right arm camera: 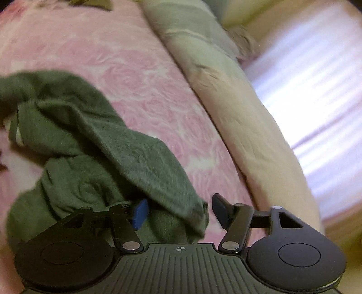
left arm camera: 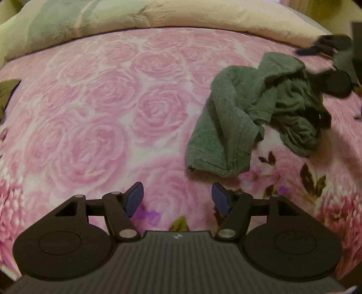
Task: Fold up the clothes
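A crumpled grey-green garment [left arm camera: 253,110] lies on the pink rose-print blanket [left arm camera: 113,101], to the right and ahead of my left gripper [left arm camera: 177,199]. The left gripper is open and empty, hovering above the blanket short of the garment's near hem. In the right wrist view the same garment [right arm camera: 95,144] fills the left half. My right gripper [right arm camera: 181,211] is open, and a fold of the garment lies between its blue pads [right arm camera: 140,213], with the jaws wide apart. The right gripper also shows in the left wrist view [left arm camera: 325,48], dark and blurred at the garment's far end.
A long beige and grey-green pillow or rolled quilt [left arm camera: 158,15] runs along the far edge of the bed; it also shows in the right wrist view [right arm camera: 237,106]. A bright curtain [right arm camera: 312,95] lies beyond it. The blanket [right arm camera: 126,63] stretches wide to the left.
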The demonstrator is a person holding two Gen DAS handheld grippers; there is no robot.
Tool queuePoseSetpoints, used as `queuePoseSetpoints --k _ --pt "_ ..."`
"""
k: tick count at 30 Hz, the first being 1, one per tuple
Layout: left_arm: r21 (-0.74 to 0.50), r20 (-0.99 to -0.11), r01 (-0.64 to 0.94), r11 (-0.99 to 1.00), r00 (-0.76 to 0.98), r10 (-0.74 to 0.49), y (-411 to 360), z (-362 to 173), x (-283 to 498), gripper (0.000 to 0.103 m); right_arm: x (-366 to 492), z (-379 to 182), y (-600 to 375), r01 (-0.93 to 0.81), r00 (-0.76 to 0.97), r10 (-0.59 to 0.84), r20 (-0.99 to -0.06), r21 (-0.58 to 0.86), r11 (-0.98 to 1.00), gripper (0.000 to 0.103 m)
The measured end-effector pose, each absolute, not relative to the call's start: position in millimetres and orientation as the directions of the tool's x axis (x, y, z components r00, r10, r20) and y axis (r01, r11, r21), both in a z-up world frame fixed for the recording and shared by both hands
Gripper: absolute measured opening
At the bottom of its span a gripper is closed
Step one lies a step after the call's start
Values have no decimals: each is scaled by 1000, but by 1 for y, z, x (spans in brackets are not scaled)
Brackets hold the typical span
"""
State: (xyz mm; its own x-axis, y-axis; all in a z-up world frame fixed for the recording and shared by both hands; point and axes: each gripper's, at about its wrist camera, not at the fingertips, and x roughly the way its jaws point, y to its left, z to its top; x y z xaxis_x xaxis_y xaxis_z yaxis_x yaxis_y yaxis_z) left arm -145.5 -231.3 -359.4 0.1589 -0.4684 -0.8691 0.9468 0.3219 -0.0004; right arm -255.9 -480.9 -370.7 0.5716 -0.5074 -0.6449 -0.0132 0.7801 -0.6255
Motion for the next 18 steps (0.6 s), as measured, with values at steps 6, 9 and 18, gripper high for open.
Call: queuePoseSetpoints --k 6,9,18 --pt "50 -846 979 196 146 -513 -243 -366 -153 63 -282 -329 -547 407 496 -604 -624 -447 796 0" --pt "45 -826 989 139 116 -552 -257 -369 -159 63 -312 -312 -584 584 406 -646 -646 -360 728 0" --pt "176 -792 982 -73 98 -603 -275 -385 -183 63 -368 -309 -624 763 237 -679 -695 -300 573 0"
